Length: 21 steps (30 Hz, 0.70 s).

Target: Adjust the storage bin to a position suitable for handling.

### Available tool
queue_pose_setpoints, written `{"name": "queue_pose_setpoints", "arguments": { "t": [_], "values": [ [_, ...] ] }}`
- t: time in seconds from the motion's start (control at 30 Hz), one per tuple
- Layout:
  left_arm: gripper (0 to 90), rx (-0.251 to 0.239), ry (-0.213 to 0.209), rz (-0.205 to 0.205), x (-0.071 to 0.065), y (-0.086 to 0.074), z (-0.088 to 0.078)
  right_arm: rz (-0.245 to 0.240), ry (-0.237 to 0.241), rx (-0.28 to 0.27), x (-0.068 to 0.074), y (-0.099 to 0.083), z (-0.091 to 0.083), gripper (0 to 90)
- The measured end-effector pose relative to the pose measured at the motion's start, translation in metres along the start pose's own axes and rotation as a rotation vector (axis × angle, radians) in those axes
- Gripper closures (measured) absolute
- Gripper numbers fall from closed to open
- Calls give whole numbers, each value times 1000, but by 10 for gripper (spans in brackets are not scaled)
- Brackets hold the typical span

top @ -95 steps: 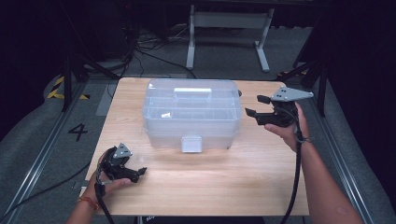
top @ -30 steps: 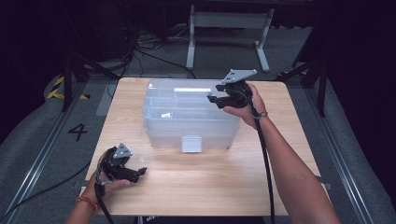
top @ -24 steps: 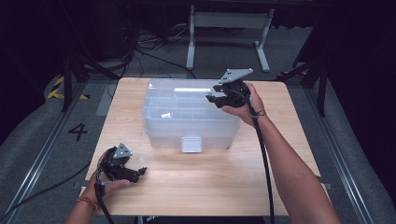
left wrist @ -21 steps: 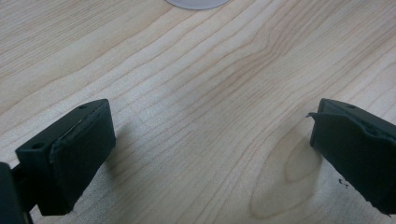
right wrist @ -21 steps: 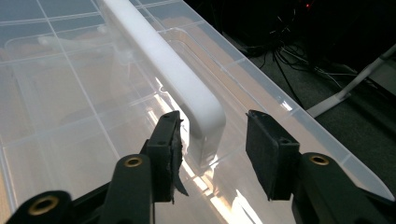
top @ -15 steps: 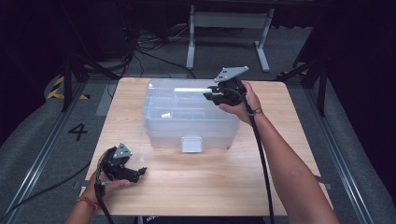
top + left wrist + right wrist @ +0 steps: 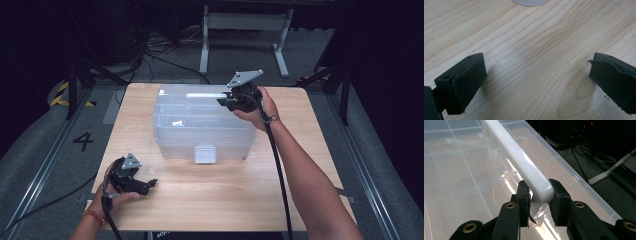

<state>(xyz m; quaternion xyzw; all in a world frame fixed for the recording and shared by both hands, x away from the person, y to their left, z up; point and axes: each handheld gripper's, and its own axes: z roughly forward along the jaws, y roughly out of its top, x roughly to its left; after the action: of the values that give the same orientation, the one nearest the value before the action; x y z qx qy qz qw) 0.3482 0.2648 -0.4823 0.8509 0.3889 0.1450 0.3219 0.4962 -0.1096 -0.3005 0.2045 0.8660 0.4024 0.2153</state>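
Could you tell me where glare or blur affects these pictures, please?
Right gripper view: bright glare streaks on the clear lid near the white handle, and the background is soft. Left gripper view: sharp wood grain, soft jaw shadows. High view: table evenly lit, surroundings dark.

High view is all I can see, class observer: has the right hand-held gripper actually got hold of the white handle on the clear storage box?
Observer: Yes. The right hand-held gripper has its jaws closed on the end of the white handle.
Operator: And the left one?
Observer: The left hand-held gripper is wide open over bare wooden table.
Operator: Anything inside the clear storage box?
Observer: Through the lid, divided compartments show; contents unclear.
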Motion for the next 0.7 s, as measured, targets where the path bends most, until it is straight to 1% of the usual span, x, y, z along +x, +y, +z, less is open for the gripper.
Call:
{"name": "queue_pose_setpoints", "arguments": {
  "t": [0.07, 0.1, 0.13, 0.2, 0.23, 0.3, 0.33, 0.37, 0.4, 0.43, 0.47, 0.5, 0.53, 0.57, 0.6, 0.63, 0.67, 0.7],
  "values": [
    [55, -7, 5, 0, 2, 0, -1, 0, 4, 8, -1, 2, 0, 724],
    [69, -15, -1, -21, 1, -1, -1, 1, 5, 10, -2, 2, 0, 723],
    [85, -15, 5, -15, 1, -1, -1, 3, 1, 7, -2, 3, -1, 723],
    [116, -20, 12, -21, 1, -1, -2, 8, 2, 9, -4, 4, -1, 723],
    [139, -22, 18, -16, 2, 0, -3, 8, 2, 11, -4, 5, -1, 723],
    [164, -23, 12, -25, 1, 0, -3, 8, 2, 16, -6, 7, -1, 723],
    [195, -23, 19, -19, 1, 1, -4, 6, 2, 17, -6, 7, -1, 723],
    [249, -26, 17, -10, 1, 2, -4, 7, 2, 20, -7, 8, -1, 723],
    [303, -26, 17, -10, 1, 2, -4, 7, 2, 20, -7, 8, -1, 723],
    [303, -22, 27, -5, 0, 3, -5, 5, 1, 23, -7, 9, -1, 723],
    [339, -21, 32, -10, -1, 5, -6, 7, 1, 26, -7, 10, -1, 723],
    [365, -30, 28, -5, -1, 6, -8, 7, 0, 26, -8, 10, -1, 723],
    [410, -54, 22, 1, -1, 9, -11, 8, 1, 26, -8, 11, -1, 723],
    [449, -65, 21, -4, -1, 11, -13, 9, 1, 27, -9, 11, -1, 723],
    [472, -84, 21, -18, -2, 13, -16, 9, 2, 28, -9, 11, -1, 723],
    [501, -101, 26, -2, -1, 17, -20, 11, 4, 28, -10, 11, -1, 723],
    [530, -120, 25, -8, -1, 19, -24, 14, 3, 29, -10, 12, -1, 723],
    [550, -131, 25, -2, 0, 21, -27, 11, 1, 29, -10, 12, 0, 723]
  ]
}}
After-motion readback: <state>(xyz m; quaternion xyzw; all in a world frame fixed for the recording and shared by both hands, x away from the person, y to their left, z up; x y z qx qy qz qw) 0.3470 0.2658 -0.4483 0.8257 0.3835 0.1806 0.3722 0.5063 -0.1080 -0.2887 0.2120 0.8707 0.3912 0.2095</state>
